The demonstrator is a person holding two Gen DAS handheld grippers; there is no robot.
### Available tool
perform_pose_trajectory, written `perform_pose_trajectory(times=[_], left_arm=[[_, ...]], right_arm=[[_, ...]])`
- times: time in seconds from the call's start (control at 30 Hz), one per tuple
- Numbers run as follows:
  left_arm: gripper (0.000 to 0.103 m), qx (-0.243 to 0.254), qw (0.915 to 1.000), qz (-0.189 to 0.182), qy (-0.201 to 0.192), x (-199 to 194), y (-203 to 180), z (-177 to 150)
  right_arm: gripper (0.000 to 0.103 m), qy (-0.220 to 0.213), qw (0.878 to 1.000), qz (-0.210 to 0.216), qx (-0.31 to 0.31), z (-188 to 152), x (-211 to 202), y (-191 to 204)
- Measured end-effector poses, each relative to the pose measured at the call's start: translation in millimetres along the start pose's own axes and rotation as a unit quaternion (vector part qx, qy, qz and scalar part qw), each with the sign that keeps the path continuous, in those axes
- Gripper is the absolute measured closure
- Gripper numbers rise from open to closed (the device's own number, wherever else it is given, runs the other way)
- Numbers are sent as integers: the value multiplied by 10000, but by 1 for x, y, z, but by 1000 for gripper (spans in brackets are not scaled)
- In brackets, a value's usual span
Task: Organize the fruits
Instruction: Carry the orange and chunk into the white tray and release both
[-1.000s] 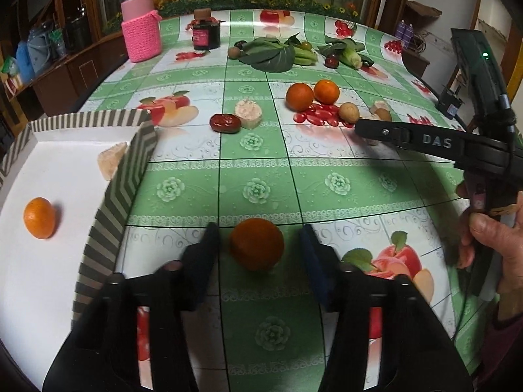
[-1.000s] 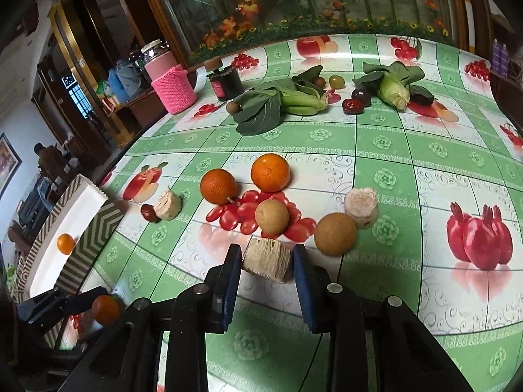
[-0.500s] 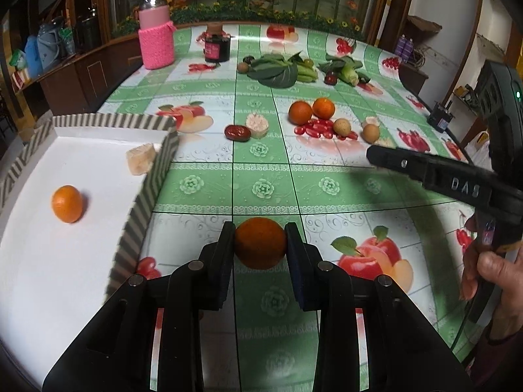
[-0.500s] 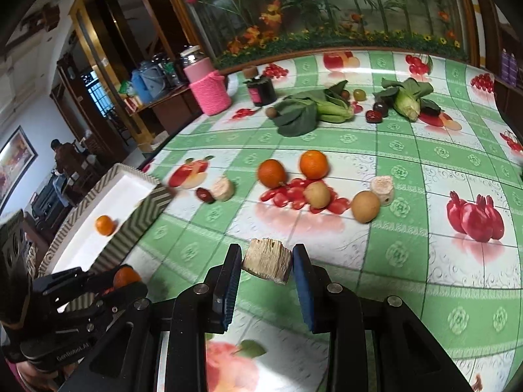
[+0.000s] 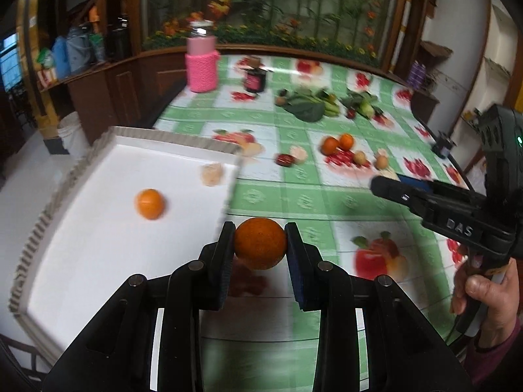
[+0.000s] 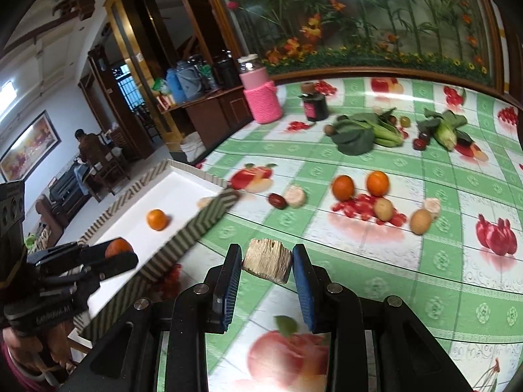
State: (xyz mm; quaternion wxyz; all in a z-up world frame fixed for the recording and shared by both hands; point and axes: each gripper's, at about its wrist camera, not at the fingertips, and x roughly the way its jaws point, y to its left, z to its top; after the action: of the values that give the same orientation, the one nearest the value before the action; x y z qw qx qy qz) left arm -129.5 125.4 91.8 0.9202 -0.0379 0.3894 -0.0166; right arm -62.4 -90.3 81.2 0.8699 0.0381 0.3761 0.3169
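Note:
My left gripper (image 5: 260,245) is shut on an orange (image 5: 260,242) and holds it above the table beside the right wall of the white tray (image 5: 98,245). The tray holds another orange (image 5: 149,203) and a pale fruit chunk (image 5: 211,173). My right gripper (image 6: 267,261) is shut on a tan fibrous fruit chunk (image 6: 267,260), lifted above the table right of the tray (image 6: 183,192). The left gripper (image 6: 114,254) with its orange also shows in the right wrist view. Two oranges (image 6: 359,184), brown round fruits (image 6: 420,221), a red date (image 6: 277,200) and pale chunks (image 6: 295,196) lie mid-table.
A pink-sleeved jar (image 6: 261,98), a dark jar (image 6: 315,106) and leafy greens (image 6: 362,134) with corn (image 6: 446,130) stand at the table's far side. The tray has striped raised walls (image 6: 202,225). A person (image 6: 88,153) sits far off at the left.
Both grippers have lifted and drawn back toward the tray with their loads. The left gripper went from open around the orange to shut on it and raised it.

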Motion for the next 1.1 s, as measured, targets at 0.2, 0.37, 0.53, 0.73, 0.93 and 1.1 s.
perform_pose_trajectory(times=[0.2, 0.37, 0.53, 0.73, 0.93, 1.1], left_arm=[[73, -198, 9988, 406, -165, -18, 42, 4], [73, -386, 9975, 582, -117, -18, 71, 3], [73, -532, 9963, 667, -80, -15, 88, -2], [73, -614, 9939, 915, -91, -11, 103, -6], [73, -609, 9919, 1117, -21, 0, 112, -7], [73, -670, 9905, 1202, 50, 8, 119, -7]], right_arm=[[72, 66, 9995, 159, -252, 3, 9, 30], [72, 146, 9984, 272, -471, 7, 22, 54], [72, 229, 9970, 345, -647, 10, 33, 73], [72, 333, 9958, 467, -717, 12, 48, 86], [72, 470, 9941, 611, -759, 13, 65, 99], [72, 551, 9917, 714, -913, 16, 77, 114]])
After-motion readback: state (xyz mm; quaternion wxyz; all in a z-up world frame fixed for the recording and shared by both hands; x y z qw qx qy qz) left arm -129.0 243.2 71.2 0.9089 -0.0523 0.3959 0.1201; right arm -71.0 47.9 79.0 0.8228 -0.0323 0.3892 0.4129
